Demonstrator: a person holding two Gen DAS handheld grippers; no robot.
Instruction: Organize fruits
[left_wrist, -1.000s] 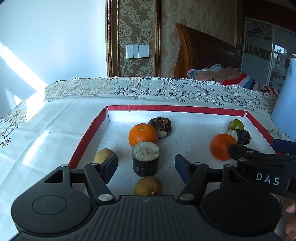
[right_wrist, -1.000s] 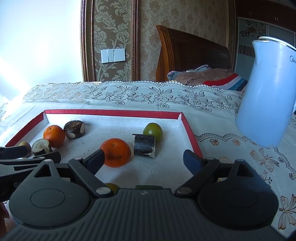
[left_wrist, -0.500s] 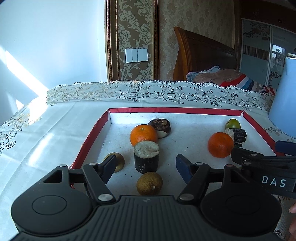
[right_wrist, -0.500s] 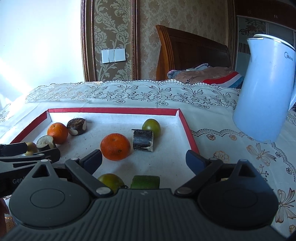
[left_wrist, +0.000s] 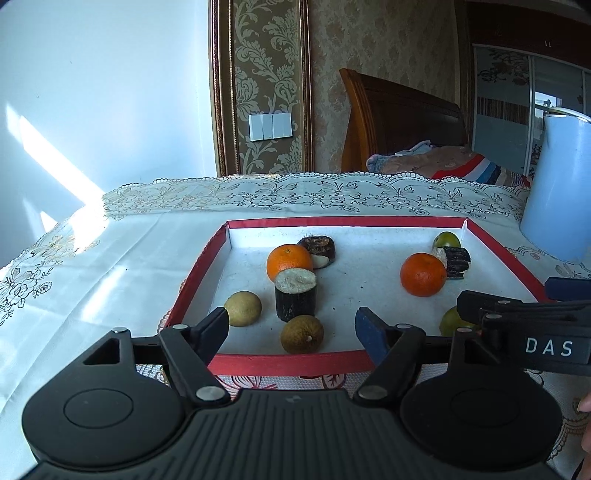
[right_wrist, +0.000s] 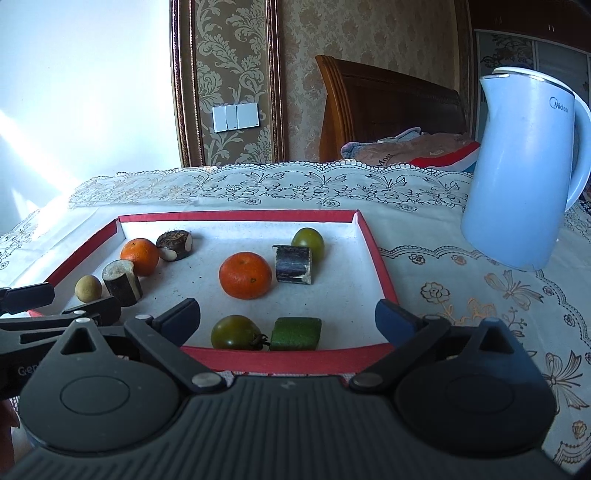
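Nine pieces of fruit lay inside a shallow rectangular tray (right_wrist: 380, 266) with red walls and a white floor, set on a white lace-patterned tablecloth (right_wrist: 461, 295). Toward the tray's left side a round orange tangerine (left_wrist: 289, 261) sat touching a dark brown halved fruit with pale flesh (left_wrist: 318, 251) behind it and an upright dark-skinned cane segment with a pale cut top (left_wrist: 295, 297) in front of it; a pale yellow-green round fruit (left_wrist: 242, 308) lay to the left of that segment and a brownish round fruit (left_wrist: 302, 333) just before it, near the front wall. Toward the right side a second orange tangerine (right_wrist: 245, 275) lay beside a dark cane segment tipped on its side (right_wrist: 293, 264), with a small green round fruit (right_wrist: 308, 242) right behind that segment. By the front wall a green tomato with a stem (right_wrist: 235, 332) lay next to a flat green block (right_wrist: 295, 333). The left gripper (left_wrist: 293, 326) hovered at the tray's front edge, its jaws opening with nothing held between them; the brownish fruit only showed through the gap. The right gripper (right_wrist: 288, 317) hovered likewise, jaws opening and nearly at full spread, clasping nothing. A light blue electric kettle (right_wrist: 521, 166) stood on the cloth well right of the tray.
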